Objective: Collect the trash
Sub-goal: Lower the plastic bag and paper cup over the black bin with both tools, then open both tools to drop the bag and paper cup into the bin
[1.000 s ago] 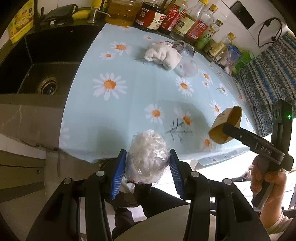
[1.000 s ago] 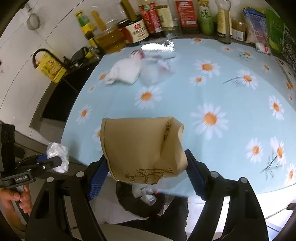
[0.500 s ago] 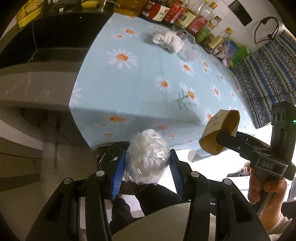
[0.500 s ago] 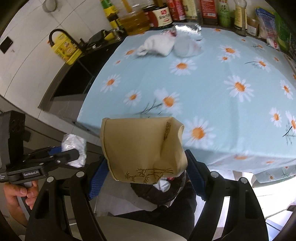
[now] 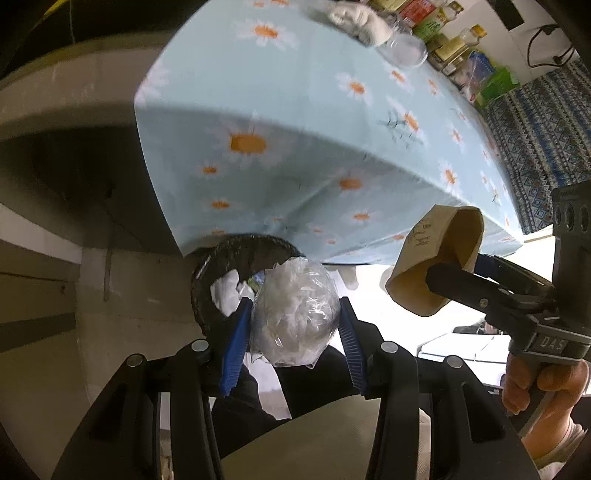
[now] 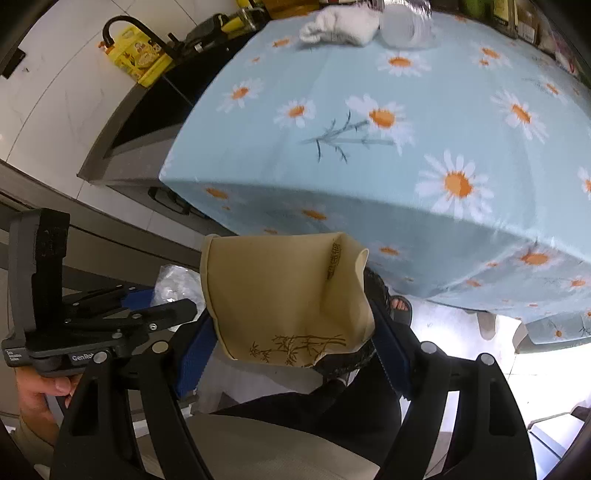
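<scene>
Bench [image 6: 424,110] draped in a pale blue daisy-print cloth, its front edge hanging down. Black sink [image 6: 155,107] at 10 o'clock, with a dark curved tap [image 6: 122,27] against white tiled wall [image 6: 48,92]. Row of bottles [image 5: 439,33] at 12 o'clock along the bench's far edge. Blue patterned fabric [image 5: 535,147] at 2 o'clock. Grey cabinet fronts [image 5: 44,295] under the sink. Bright glare on the floor [image 6: 461,332] beneath the bench.
</scene>
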A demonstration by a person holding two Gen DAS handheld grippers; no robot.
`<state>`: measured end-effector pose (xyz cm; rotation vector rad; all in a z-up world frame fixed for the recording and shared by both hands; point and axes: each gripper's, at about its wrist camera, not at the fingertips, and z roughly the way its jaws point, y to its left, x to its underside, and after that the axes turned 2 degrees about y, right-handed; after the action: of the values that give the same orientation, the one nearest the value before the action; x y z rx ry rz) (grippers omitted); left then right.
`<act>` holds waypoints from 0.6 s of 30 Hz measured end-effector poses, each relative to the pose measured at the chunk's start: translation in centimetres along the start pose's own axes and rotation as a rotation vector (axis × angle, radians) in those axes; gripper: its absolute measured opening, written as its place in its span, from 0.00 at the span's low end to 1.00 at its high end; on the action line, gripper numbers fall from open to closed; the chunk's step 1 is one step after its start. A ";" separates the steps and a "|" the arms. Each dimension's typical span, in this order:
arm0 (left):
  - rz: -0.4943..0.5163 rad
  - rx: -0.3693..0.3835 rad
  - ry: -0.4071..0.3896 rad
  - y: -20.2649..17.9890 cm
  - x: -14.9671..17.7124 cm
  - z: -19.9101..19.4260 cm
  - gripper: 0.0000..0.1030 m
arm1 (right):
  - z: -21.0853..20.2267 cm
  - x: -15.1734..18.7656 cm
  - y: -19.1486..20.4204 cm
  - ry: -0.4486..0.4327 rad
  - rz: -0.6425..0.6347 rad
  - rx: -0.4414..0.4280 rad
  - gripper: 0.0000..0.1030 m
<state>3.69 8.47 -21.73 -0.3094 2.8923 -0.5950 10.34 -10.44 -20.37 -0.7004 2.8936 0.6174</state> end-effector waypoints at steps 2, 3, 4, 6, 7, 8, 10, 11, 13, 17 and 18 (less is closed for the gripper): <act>-0.010 -0.003 0.024 0.3 0.3 1.0 0.43 | 0.5 0.2 -0.3 0.013 0.002 0.000 0.75; -0.016 -0.005 0.035 0.5 0.3 1.4 0.43 | 0.8 0.2 -0.4 0.023 0.002 0.000 0.75; -0.023 -0.005 0.046 0.7 0.4 1.9 0.43 | 1.1 0.3 -0.5 0.031 0.003 -0.002 0.75; -0.039 -0.008 0.073 1.2 0.8 2.9 0.43 | 1.8 0.4 -0.7 0.051 0.000 0.000 0.76; -0.045 -0.010 0.085 1.3 1.0 3.4 0.43 | 2.1 0.5 -0.8 0.061 -0.002 -0.001 0.76; -0.049 -0.013 0.097 1.4 1.1 3.9 0.43 | 2.4 0.5 -1.0 0.071 -0.003 -0.004 0.76; -0.053 -0.017 0.119 1.5 1.5 4.8 0.43 | 3.3 0.6 -1.2 0.089 -0.003 -0.006 0.76; -0.055 -0.018 0.128 1.5 1.6 5.1 0.43 | 3.7 0.7 -1.3 0.097 -0.002 -0.007 0.76; -0.058 -0.022 0.146 1.5 1.8 5.8 0.43 | 4.4 0.7 -1.4 0.112 -0.001 -0.014 0.76; -0.065 -0.029 0.169 1.7 1.9 6.7 0.43 | 5.5 0.6 -1.2 0.133 -0.008 -0.022 0.76; -0.067 -0.035 0.176 1.7 1.9 6.9 0.43 | 5.8 0.5 -1.3 0.140 -0.013 -0.023 0.76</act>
<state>3.05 7.04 -28.91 -0.3777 3.0741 -0.6119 10.53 -9.32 -26.19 -0.7956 3.0114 0.6246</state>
